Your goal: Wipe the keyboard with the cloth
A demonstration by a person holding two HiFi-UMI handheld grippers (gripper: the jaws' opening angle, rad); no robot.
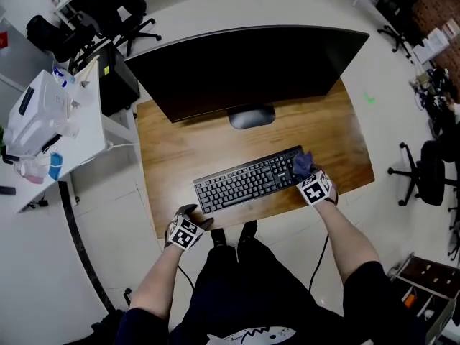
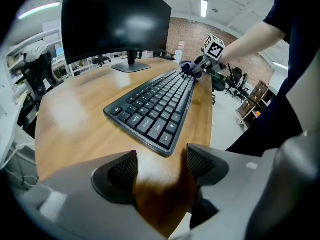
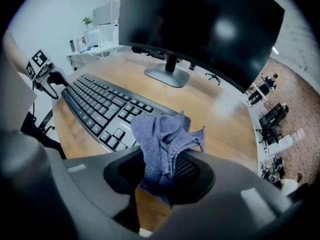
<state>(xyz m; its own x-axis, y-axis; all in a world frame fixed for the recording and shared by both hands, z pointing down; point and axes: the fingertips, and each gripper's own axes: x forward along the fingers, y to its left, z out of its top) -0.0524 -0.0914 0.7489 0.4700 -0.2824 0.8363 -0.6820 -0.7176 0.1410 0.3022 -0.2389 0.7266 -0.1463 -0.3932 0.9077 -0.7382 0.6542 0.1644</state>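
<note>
A black keyboard [image 1: 248,179] lies on the wooden desk [image 1: 180,149] in front of the monitor. My right gripper [image 1: 305,172] is shut on a crumpled blue cloth [image 3: 162,144], held over the keyboard's right end [image 3: 115,116]. The cloth [image 1: 302,163] shows as a blue wad there in the head view. My left gripper [image 2: 161,168] is open with nothing between its jaws, low at the desk's front edge, just short of the keyboard's left end [image 2: 150,121]. From the left gripper view the right gripper [image 2: 199,67] with the cloth shows at the keyboard's far end.
A large dark monitor [image 1: 248,67] on an oval stand [image 1: 251,117] fills the back of the desk. A white side table [image 1: 50,131] with equipment stands at the left. Office chairs [image 1: 108,16] stand behind and one [image 1: 431,171] at the right.
</note>
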